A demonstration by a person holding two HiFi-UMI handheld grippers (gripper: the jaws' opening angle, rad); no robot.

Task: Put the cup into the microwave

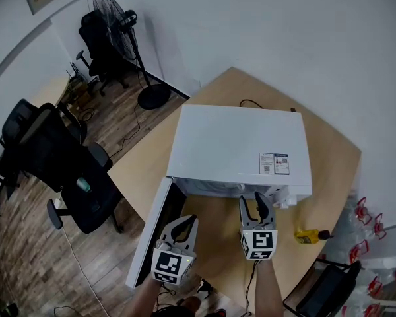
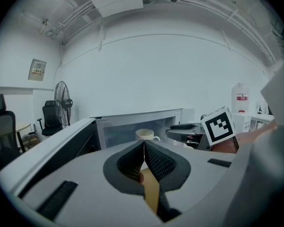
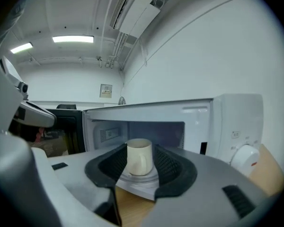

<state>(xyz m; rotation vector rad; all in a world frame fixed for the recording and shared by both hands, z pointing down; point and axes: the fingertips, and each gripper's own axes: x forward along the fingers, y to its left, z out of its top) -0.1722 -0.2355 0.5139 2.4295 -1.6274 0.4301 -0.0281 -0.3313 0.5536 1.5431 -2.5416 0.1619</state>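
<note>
A cream cup (image 3: 139,157) stands upright on the glass plate inside the white microwave (image 1: 241,147), whose door (image 1: 152,233) hangs open to the left. My right gripper (image 3: 140,149) is open in front of the cavity; the cup shows between its jaws but farther in, untouched. In the head view the right gripper (image 1: 254,201) points at the microwave's mouth and the cup is hidden. My left gripper (image 1: 183,223) hovers beside the open door, its pads together with nothing between them. The left gripper view shows the cup (image 2: 146,134) inside and the right gripper's fingers (image 2: 184,126) beside it.
The microwave sits on a wooden table (image 1: 336,164). A small yellow object (image 1: 308,236) lies on the table to the right of my right hand. A standing fan (image 1: 119,18) and black office chairs (image 1: 59,157) stand on the floor to the left.
</note>
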